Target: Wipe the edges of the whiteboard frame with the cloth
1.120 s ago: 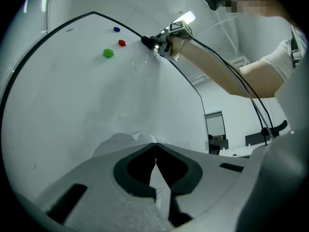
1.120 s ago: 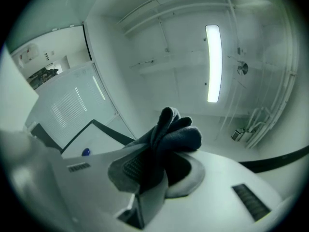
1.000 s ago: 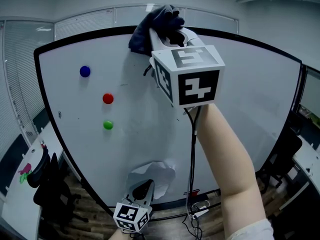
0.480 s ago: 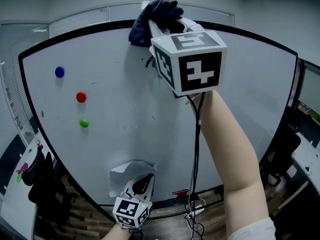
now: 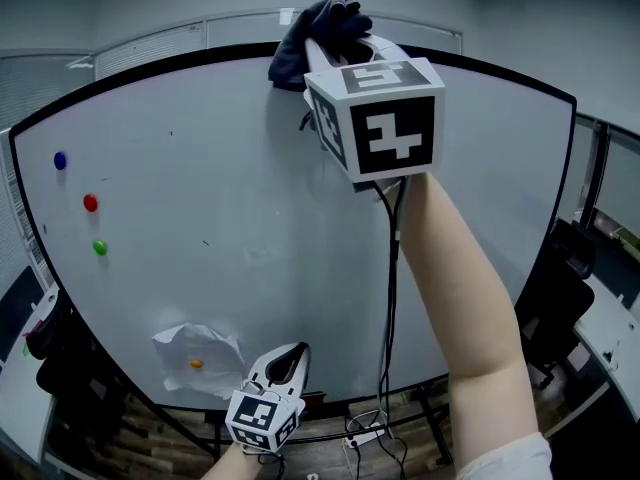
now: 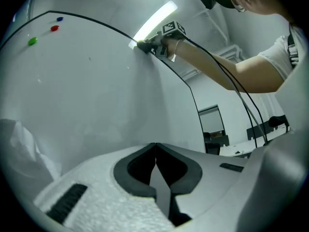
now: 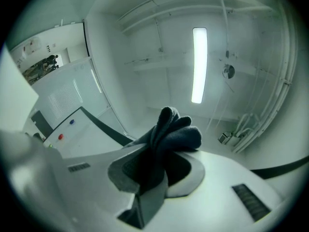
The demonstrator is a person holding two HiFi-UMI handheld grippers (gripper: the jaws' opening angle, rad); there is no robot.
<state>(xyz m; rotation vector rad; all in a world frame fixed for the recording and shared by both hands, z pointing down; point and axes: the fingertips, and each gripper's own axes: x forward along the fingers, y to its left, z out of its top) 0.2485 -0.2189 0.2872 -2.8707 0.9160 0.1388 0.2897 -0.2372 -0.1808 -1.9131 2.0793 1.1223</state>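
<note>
Dark cloth (image 5: 318,26), pinched in the right gripper (image 5: 336,54), meets the whiteboard frame (image 5: 500,72) at its top edge, running left-right at upper centre; the left gripper (image 5: 286,362) hangs low, closed and empty.

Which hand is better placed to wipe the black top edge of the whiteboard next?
The right gripper: its jaws are shut on the dark blue cloth at the black top frame. The left gripper hangs low, shut and empty.
</note>
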